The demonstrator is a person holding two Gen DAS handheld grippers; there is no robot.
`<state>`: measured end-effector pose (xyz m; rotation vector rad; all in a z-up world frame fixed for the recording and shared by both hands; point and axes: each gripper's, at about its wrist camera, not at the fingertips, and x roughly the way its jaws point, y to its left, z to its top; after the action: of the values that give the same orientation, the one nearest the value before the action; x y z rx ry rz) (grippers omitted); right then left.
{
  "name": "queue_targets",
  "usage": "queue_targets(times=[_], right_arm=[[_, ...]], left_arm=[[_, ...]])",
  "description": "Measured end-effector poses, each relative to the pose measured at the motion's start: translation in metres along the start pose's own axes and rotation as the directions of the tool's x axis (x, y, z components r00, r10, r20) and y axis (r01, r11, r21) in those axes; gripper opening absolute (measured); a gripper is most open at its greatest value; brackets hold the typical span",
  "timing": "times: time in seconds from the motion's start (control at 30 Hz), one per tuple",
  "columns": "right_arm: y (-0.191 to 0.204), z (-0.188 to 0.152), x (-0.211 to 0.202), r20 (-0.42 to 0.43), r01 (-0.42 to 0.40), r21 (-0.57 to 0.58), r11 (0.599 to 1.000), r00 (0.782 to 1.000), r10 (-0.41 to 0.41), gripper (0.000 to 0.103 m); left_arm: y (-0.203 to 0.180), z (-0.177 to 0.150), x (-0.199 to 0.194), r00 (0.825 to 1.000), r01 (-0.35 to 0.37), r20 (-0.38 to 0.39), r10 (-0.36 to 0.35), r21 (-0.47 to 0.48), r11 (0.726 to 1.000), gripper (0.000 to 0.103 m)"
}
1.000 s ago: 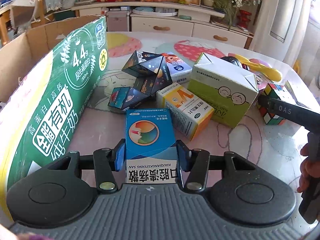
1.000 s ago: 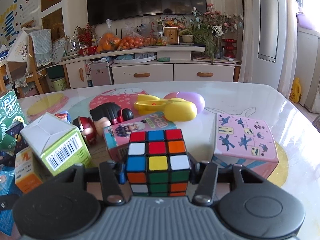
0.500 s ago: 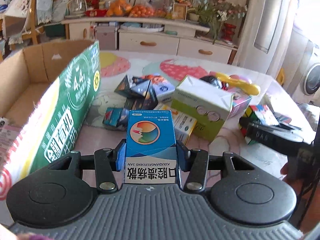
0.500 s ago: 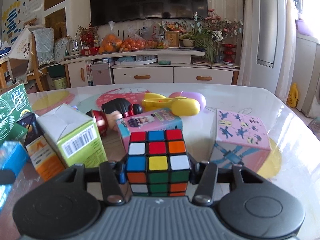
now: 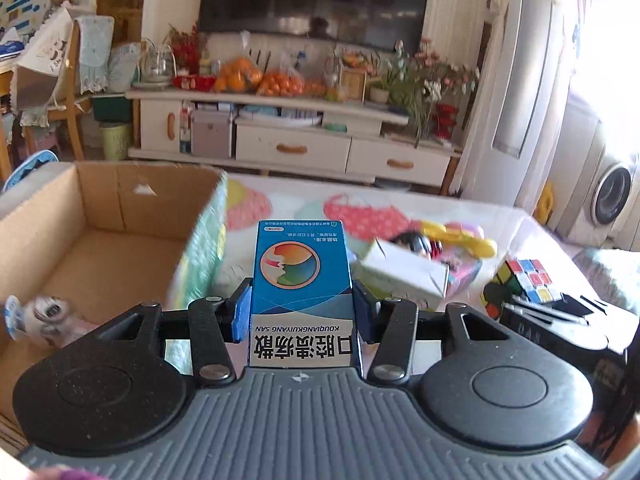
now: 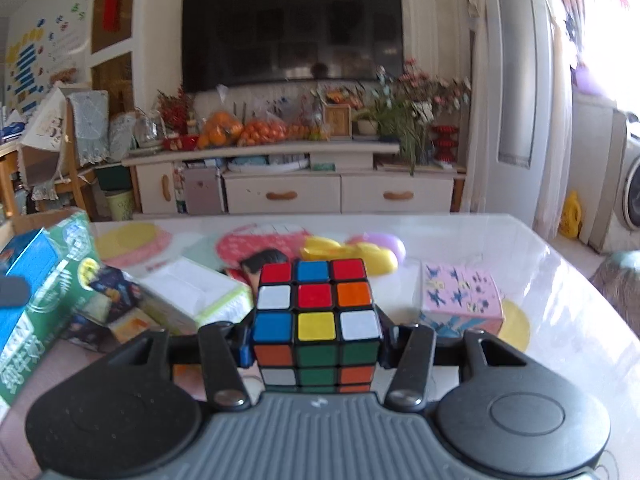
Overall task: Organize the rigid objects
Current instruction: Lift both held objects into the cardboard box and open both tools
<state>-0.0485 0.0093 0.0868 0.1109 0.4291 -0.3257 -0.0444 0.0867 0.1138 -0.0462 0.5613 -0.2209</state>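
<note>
My left gripper is shut on a blue medicine box and holds it in the air beside the right wall of an open cardboard box. My right gripper is shut on a Rubik's cube, held above the table. In the left wrist view the cube and the right gripper show at the right. In the right wrist view the blue box shows at the far left, over the green carton wall.
On the table lie a green-and-white carton, a pink box, a yellow toy, dark patterned boxes and a doll. A small object lies inside the cardboard box. A TV cabinet stands beyond the table.
Both grippers have risen with their loads. The left one has moved up and left, level with the cardboard box's rim. The table objects now lie lower and farther off.
</note>
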Motion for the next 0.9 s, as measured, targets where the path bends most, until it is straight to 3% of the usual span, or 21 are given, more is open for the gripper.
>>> queue_targets(times=[0.23, 0.43, 0.67, 0.9], right_arm=[[0.04, 0.021, -0.022, 0.06, -0.095, -0.037, 0.995, 0.994, 0.097, 0.052], [0.1, 0.038, -0.031, 0.082, -0.229, -0.126, 0.965, 0.967, 0.24, 0.052], [0.167, 0.054, -0.024, 0.069, -0.386, -0.215, 0.897, 0.91, 0.408, 0.052], [0.208, 0.055, -0.003, 0.008, -0.453, -0.295, 0.841, 0.879, 0.476, 0.052]], left_arm=[[0.034, 0.019, -0.02, 0.997, -0.048, 0.056, 0.051, -0.051, 0.998, 0.061], [0.074, 0.031, -0.023, 0.987, -0.145, 0.056, 0.153, -0.125, 0.981, 0.061], [0.112, 0.034, -0.018, 0.972, -0.231, -0.017, 0.233, -0.219, 0.948, 0.061], [0.138, 0.03, -0.017, 0.964, -0.262, -0.121, 0.236, -0.3, 0.917, 0.061]])
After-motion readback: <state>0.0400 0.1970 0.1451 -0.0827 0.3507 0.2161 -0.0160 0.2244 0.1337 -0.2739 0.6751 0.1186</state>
